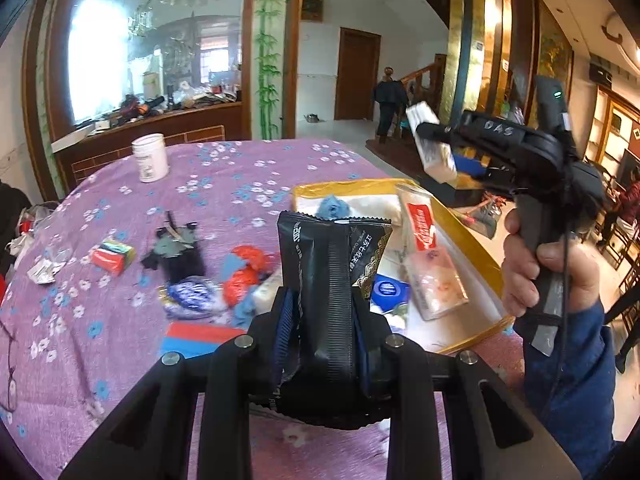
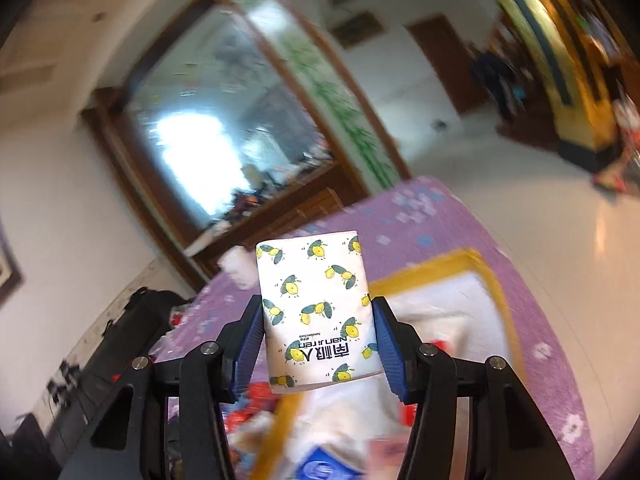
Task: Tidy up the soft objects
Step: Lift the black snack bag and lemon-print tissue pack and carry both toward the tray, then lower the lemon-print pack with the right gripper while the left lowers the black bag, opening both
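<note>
Purple tablecloth [image 1: 224, 168]; "nanjiren" tissue pack [image 2: 316, 312].

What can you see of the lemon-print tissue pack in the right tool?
The tissue pack is a soft white plastic-wrapped block printed with yellow lemons and dark green leaves, with brand lettering upside down near its lower end. It stands roughly upright, slightly tilted, clamped on both sides by the right tool's blue ribbed pads. It is lifted clear above the yellow-rimmed box; nothing else touches it.

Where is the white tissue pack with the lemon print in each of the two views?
Left wrist view: upper right, the tissue pack is clamped in the right tongs, above the yellow-rimmed box.
Right wrist view: centre, the pack between blue pads.
Shared landmark: the yellow-rimmed box.
</note>
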`<state>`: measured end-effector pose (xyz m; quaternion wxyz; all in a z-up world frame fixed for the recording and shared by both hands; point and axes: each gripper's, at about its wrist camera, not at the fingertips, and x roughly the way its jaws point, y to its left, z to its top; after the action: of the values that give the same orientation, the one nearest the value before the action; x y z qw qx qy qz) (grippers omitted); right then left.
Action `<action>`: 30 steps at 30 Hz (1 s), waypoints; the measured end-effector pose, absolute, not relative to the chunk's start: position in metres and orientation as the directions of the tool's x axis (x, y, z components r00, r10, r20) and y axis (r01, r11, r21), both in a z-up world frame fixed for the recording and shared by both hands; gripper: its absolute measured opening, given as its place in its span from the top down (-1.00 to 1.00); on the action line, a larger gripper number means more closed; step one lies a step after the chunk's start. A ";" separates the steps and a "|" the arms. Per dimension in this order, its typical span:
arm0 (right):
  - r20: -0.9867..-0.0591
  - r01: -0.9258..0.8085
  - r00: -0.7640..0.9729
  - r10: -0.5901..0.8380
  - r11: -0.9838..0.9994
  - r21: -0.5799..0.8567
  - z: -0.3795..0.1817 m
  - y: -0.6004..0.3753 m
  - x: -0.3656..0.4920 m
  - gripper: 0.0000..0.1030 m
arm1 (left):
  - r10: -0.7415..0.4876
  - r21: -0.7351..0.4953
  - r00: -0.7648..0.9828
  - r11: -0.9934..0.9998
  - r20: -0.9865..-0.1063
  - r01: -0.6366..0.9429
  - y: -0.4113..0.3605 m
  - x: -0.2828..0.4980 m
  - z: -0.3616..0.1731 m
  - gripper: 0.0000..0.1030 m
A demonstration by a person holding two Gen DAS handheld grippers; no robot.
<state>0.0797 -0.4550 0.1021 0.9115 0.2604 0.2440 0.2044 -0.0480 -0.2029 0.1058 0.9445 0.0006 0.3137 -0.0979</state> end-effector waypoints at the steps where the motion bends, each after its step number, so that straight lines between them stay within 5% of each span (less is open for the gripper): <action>1: -0.337 -0.231 0.797 0.501 0.769 0.597 0.100 -0.465 0.081 -0.12 | -0.191 -0.061 0.779 0.979 -0.598 0.194 -0.208 -0.044 0.106 0.48; 11: -0.417 -0.173 0.729 0.544 0.734 0.656 0.078 -0.482 0.096 -0.12 | -0.279 -0.126 0.718 0.957 -0.637 0.261 -0.243 -0.010 0.104 0.48; 30: -0.641 -0.146 0.633 0.434 0.880 0.453 0.054 -0.422 0.114 -0.15 | -0.245 -0.152 0.649 0.969 -0.721 0.197 -0.250 0.037 0.059 0.48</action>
<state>0.1140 -0.4221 0.0538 0.8850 0.1824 0.3957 0.1639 0.0366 -0.2503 0.0592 0.9074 -0.0299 0.4011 -0.1216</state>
